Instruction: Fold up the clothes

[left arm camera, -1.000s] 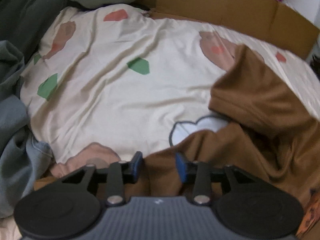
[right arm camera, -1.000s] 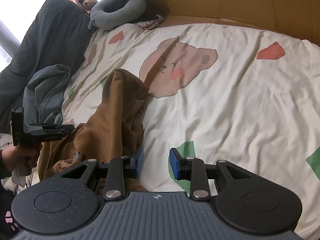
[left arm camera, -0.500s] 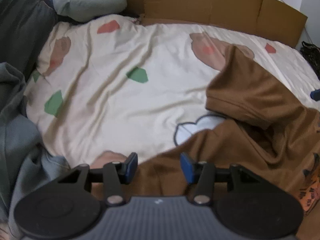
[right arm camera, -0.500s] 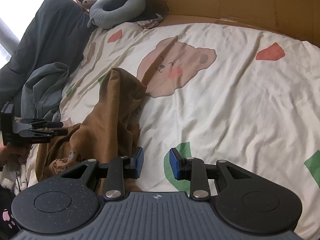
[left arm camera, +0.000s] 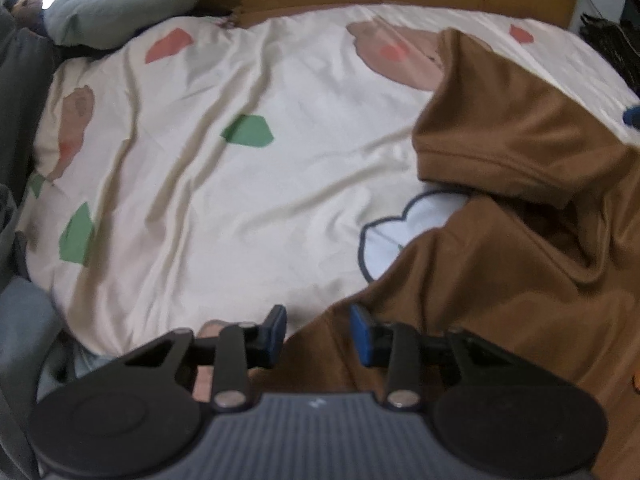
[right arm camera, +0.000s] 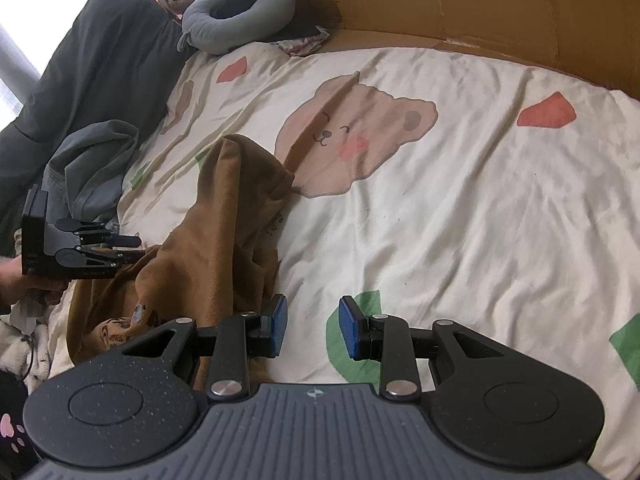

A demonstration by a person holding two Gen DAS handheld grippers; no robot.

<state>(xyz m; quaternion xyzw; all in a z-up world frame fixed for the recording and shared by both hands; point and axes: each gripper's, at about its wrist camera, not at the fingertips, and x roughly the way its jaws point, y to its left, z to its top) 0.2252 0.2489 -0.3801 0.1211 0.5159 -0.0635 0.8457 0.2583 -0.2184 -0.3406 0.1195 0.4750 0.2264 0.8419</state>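
A brown shirt (right arm camera: 208, 248) lies crumpled on a bed. The bed has a cream sheet (right arm camera: 460, 208) with a bear face, green shapes and red shapes on it. The shirt sits on the near left part of the bed in the right wrist view. One sleeve (left arm camera: 500, 148) sticks out away from the camera and lies flat on the sheet, next to a white cloud picture.

The left hand-held gripper (left arm camera: 318, 330) hangs over the near edge of the shirt. Its blue pads (left arm camera: 360, 334) have a gap between them and are closing. The shirt edge runs under that gap. I cannot tell if the pads touch the cloth, and they do not pinch it. In the right wrist view, a hand (right arm camera: 16, 276) holds this gripper at the left side, by the shirt.

The right hand-held gripper (right arm camera: 312, 328) is released, with nothing between its pads. It hangs over the bare sheet, just right of the shirt, above a green shape.

A grey neck pillow (right arm camera: 236, 20) lies at the far end of the bed. A dark pillow (right arm camera: 92, 76) and some grey cloth (right arm camera: 88, 168) lie along the left side. Brown cardboard (right arm camera: 460, 0) stands behind the bed.
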